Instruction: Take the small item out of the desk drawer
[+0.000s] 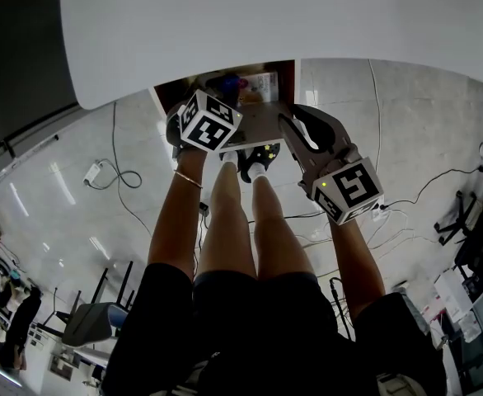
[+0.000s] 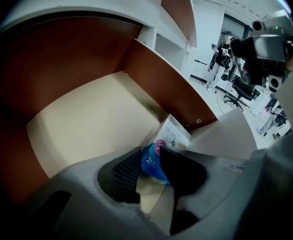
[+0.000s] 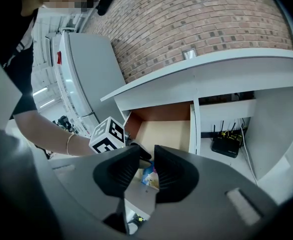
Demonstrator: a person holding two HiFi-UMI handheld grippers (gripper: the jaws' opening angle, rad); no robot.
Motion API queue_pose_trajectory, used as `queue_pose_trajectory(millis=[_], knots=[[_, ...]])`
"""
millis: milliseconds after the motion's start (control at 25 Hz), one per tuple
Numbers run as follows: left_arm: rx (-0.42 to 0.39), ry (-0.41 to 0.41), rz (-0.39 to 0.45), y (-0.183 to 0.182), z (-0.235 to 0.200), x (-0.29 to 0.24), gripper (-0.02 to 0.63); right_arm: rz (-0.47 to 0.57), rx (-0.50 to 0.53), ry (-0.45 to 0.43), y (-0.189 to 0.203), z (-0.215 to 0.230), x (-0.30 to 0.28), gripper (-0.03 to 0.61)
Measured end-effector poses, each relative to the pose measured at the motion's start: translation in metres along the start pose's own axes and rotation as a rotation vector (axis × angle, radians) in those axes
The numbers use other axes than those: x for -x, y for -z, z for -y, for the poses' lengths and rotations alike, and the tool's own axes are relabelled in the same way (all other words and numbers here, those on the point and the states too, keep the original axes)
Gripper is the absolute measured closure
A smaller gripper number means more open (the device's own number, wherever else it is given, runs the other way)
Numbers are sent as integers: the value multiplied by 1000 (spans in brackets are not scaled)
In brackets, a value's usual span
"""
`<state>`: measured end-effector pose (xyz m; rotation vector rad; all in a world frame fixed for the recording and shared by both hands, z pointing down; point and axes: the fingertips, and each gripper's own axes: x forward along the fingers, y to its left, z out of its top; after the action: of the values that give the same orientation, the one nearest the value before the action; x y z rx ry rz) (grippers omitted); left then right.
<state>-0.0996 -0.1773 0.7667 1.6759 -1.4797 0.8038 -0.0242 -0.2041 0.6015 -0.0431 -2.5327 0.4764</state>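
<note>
Small blue packet (image 2: 150,165) lies on the pale floor of the open desk drawer (image 2: 86,119), at the near end just behind the grey drawer front (image 3: 141,199), with a white printed carton (image 2: 174,134) right beside it on its far side. My left tongs (image 2: 149,152) reach down into the drawer and stand spread wide, one ribbed pad on each side of the packet. I cannot see the pads pressing on it. My right tongs (image 3: 146,150) hang at the near right of the drawer, pointing toward the drawer front. Their jaws are partly apart, with a clear gap and nothing pinched between them. Through that gap I see the packet and my left tongs' marker cube (image 3: 108,135). Above, the white desk top (image 1: 266,23) overhangs the drawer's far end.
</note>
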Motion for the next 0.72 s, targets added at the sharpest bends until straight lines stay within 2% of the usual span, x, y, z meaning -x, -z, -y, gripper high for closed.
queue_pose_trajectory(millis=[320,720], knots=[[9,13,-39,8,-6,-10,495,-43,41,5,6,3,-9,495],[21,11,-22,7,-2,-2,505,-190,242,28,20,9,-28,477]])
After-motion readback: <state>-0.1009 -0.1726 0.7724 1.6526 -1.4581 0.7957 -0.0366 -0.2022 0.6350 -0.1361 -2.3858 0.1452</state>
